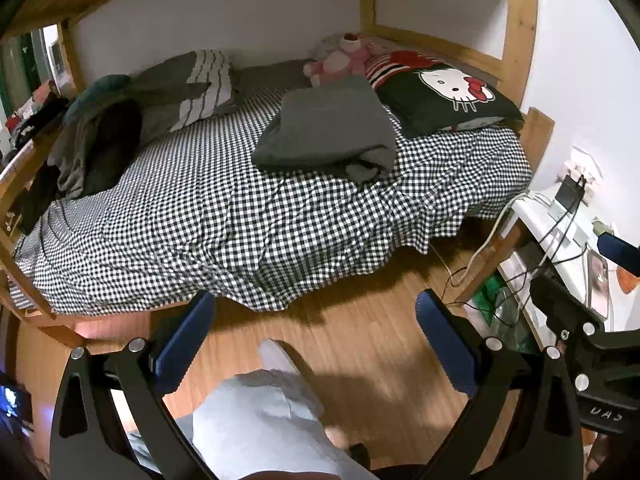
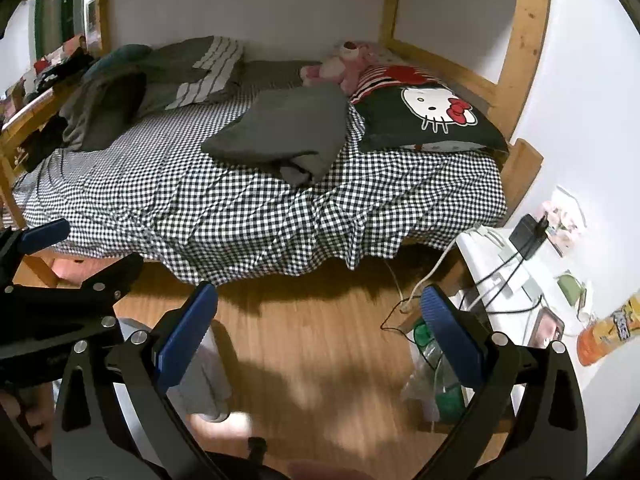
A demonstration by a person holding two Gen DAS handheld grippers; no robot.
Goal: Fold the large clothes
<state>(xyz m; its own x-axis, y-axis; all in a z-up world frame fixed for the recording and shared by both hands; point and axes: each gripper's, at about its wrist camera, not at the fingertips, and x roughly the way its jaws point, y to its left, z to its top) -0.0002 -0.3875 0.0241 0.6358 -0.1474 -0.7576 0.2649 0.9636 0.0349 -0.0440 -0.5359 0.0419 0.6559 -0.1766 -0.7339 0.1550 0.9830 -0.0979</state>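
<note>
On the checked bedsheet (image 1: pixel 192 216), toward the pillow end, I see the grey garment (image 1: pixel 326 132) lying folded into a thick, roughly square bundle, with one loose end bunched at its near corner. It sits just beside the black cat-face pillow (image 1: pixel 444 96), and a pink plush toy (image 1: pixel 340 58) lies behind it near the wall. A heap of dark clothes (image 1: pixel 96 148) is piled at the far left end of the bed, next to a grey striped pillow (image 1: pixel 200 84).

Both my tongs are held back from the bed, above the wooden floor (image 1: pixel 352 340). My left gripper (image 1: pixel 316 352) has its blue pads spread wide with nothing between them. My right gripper (image 2: pixel 316 340) is likewise spread and holds nothing. A white desk (image 2: pixel 500 264) with tangled cables stands to the right, well apart from the garment.
</note>
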